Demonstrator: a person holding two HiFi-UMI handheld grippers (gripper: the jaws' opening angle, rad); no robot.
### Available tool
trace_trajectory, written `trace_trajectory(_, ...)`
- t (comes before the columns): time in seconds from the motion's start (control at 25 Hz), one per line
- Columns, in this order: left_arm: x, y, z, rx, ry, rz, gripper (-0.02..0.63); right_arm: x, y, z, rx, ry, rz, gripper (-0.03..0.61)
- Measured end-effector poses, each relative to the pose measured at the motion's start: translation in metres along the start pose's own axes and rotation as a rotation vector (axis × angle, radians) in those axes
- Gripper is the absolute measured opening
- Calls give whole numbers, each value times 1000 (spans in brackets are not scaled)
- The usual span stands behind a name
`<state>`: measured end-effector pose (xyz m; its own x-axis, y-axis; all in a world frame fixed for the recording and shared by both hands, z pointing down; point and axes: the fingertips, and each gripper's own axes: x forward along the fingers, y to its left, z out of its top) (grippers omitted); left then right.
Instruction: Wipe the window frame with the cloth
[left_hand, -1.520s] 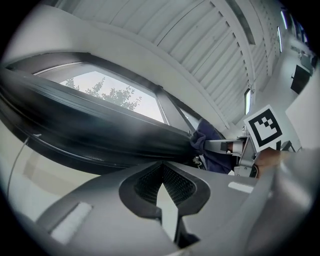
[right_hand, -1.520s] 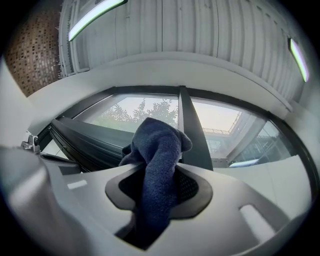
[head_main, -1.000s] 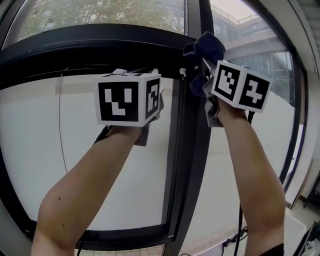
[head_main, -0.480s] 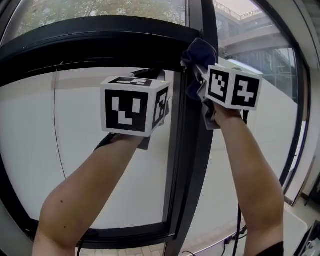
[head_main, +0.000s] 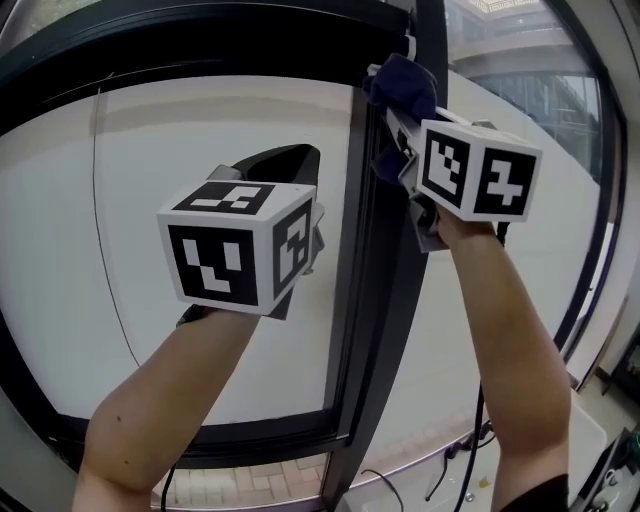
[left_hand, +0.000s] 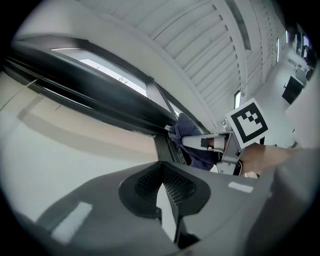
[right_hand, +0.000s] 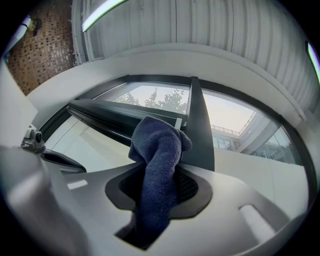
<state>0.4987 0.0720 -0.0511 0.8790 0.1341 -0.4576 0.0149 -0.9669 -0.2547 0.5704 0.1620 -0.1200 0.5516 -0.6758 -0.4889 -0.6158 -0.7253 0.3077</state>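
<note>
1. High on the window frame (head_main: 385, 300), where the dark upright bar meets the crossbar, sits the dark blue cloth (head_main: 405, 85), bunched up against the metal.
2. The right claw (right_hand: 160, 187) is clamped on that cloth, folds spilling out above the jaws.
3. The left claw (left_hand: 165, 187) hangs just beside it, in front of the glass pane (head_main: 100, 250) left of the bar, jaws together with nothing between them.
</note>
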Motion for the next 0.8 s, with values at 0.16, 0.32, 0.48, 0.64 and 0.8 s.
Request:
trace_trajectory(0.16, -7, -4, -15, -9, 23, -1, -6, -9, 5, -15, 10, 14, 13, 123)
trace_trajectory(0.32, -14, -11, -40, -19, 63, 5, -6, -21, 13, -37, 36, 27, 23, 123)
trace_trajectory(0.48, -18, -16, -68, -35, 112, 12, -6, -34, 19, -61, 71, 35, 36, 123)
trace_trajectory(0.64, -26, -18, -89, -24, 139, 23, -6, -45, 29, -82, 75, 52, 53, 123)
trace_trajectory(0.8, -37, -27, -119, -51, 178, 2, -6, -59, 36, -105, 81, 64, 54, 123)
